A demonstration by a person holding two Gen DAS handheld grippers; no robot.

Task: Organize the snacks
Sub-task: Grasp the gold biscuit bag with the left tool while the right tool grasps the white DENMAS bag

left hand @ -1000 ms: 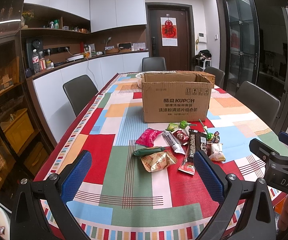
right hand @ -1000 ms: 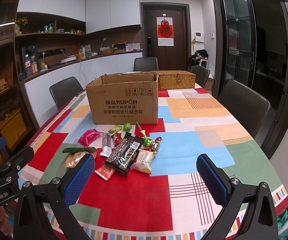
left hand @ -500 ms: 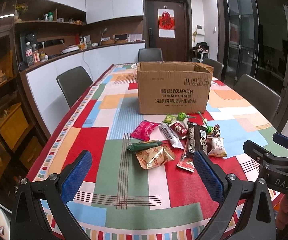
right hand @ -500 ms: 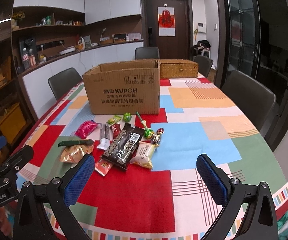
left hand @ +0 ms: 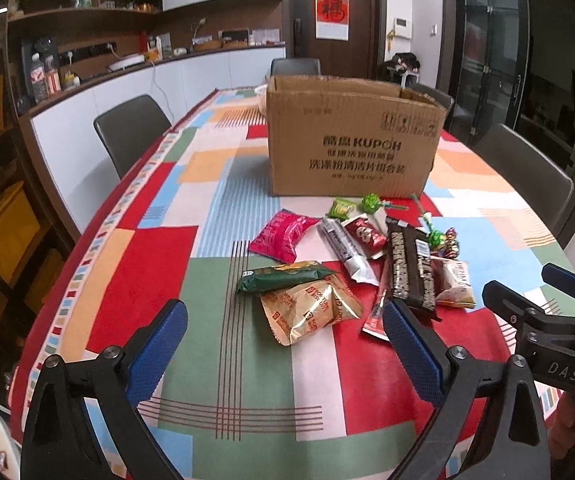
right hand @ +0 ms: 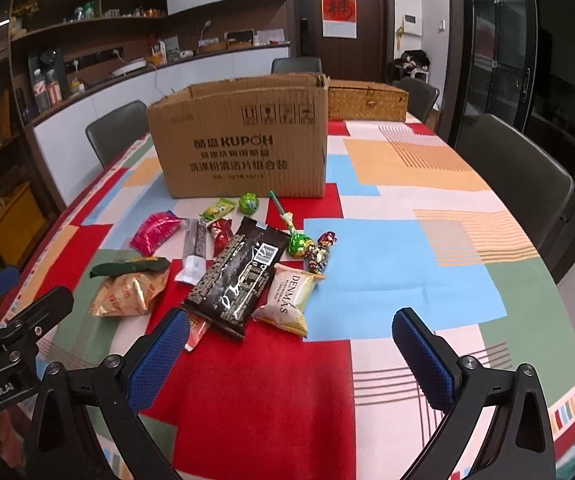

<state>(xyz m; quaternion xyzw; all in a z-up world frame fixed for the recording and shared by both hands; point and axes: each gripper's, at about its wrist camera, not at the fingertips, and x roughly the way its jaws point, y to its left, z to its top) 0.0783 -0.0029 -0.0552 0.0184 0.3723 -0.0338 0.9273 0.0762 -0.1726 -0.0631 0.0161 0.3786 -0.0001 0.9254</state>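
Observation:
Several snack packets lie in a loose pile on the colourful tablecloth in front of an open cardboard box [left hand: 351, 140] [right hand: 243, 148]. Among them are a gold packet [left hand: 307, 312] [right hand: 127, 292], a dark green packet [left hand: 283, 276], a pink packet [left hand: 283, 236] [right hand: 155, 230], a long black packet [left hand: 411, 268] [right hand: 239, 276], a white DENMAS packet [right hand: 287, 300] and green lollipops [right hand: 299, 242]. My left gripper [left hand: 285, 352] hovers open just short of the gold packet. My right gripper [right hand: 291, 360] is open too, near the black and white packets. Neither holds anything.
A woven basket [right hand: 367, 100] stands behind the box. Dark chairs [left hand: 131, 128] [right hand: 515, 176] line both long sides of the table. A counter with bottles and appliances [left hand: 135, 60] runs along the left wall. The tablecloth [right hand: 407, 256] to the right of the snacks is bare.
Both grippers have moved forward and lower toward the snack pile, so the packets and box look larger. Both stay open. Nothing on the table has shifted.

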